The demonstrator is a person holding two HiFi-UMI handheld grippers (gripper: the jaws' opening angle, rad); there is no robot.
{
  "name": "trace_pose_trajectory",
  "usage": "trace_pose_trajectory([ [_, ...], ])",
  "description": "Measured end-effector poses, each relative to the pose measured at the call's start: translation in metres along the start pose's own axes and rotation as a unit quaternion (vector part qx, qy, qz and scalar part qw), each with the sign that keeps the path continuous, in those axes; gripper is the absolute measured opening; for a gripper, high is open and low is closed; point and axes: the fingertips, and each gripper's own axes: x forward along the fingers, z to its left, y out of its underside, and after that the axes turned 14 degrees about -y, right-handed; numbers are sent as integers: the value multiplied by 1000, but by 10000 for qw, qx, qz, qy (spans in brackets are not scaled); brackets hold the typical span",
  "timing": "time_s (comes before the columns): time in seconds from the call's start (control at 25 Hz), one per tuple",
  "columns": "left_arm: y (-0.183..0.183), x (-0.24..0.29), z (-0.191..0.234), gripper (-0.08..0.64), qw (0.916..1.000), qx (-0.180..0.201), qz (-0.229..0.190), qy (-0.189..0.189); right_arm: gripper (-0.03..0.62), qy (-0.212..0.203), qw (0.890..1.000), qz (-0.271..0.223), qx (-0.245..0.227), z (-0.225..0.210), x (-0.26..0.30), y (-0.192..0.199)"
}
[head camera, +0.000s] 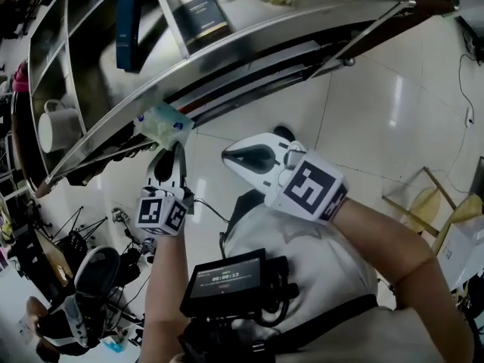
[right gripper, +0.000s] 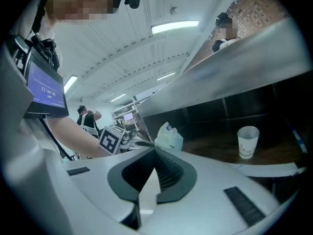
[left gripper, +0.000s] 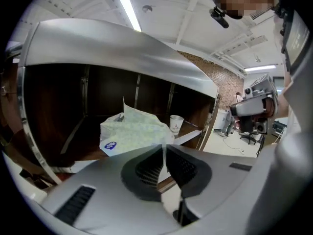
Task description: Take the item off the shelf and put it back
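Apparently we had the pack (head camera: 162,123) off the shelf (head camera: 265,40), left gripper (head camera: 169,148) pinching its flap, right gripper (head camera: 231,156) closed on nothing; returning it remained.

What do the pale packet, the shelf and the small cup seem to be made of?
Packet: probably thin soft plastic film, creased and crumpled.
Shelf: likely stainless steel, smooth grey sheen with reflections.
Cup: seems paper, matte white, slightly tapered.
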Motion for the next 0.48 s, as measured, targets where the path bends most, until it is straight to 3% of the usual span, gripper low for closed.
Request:
trace_pose_trajectory([
  [0.48,3,73,-12,21,9996,262,76,24,8,604,9975,-202,300,-27,-32,17],
])
